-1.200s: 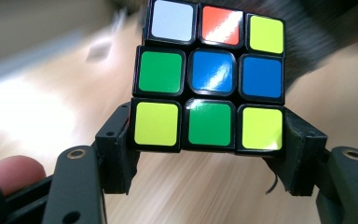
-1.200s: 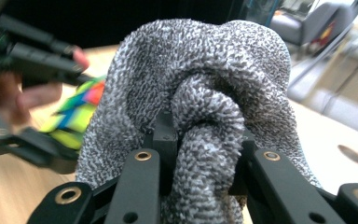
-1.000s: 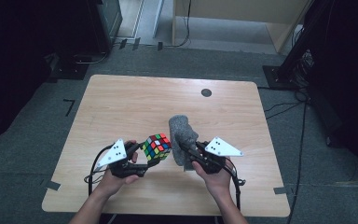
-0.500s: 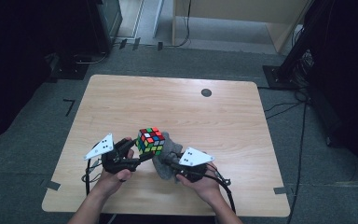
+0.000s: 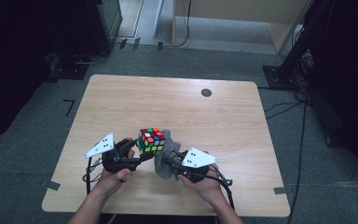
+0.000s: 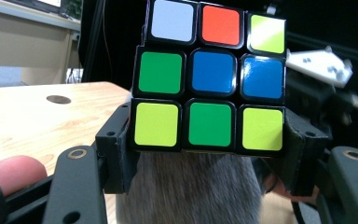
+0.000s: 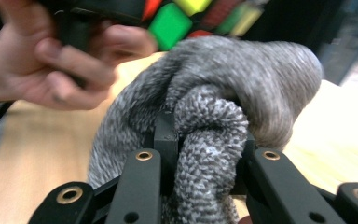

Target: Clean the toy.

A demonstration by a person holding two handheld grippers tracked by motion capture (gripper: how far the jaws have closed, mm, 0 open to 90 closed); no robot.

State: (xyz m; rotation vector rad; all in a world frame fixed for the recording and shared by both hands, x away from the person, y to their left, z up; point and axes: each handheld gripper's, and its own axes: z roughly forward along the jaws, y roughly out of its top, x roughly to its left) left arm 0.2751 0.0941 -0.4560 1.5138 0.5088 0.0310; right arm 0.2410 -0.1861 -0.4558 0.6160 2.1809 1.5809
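Jaws of my left gripper [image 5: 142, 156] clamp puzzle cube [image 5: 151, 141] by its bottom layer, held above near-centre of worktop [image 5: 121, 100]. Jaws of my right gripper [image 5: 168, 161] pinch bunched grey cloth [image 5: 164, 161], pressed under cube's right side. Judged: wiping under way; upper faces yet to wipe.

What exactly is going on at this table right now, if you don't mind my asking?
A person is working with a handheld gripper in each hand at a wooden table. The left gripper is clamped on a scrambled puzzle cube, gripping its bottom layer from both sides and holding it above the tabletop. The right gripper is shut on a bunched grey cloth, which is pressed against the side and underside of the cube, as if wiping it. Both tools are near the front edge.
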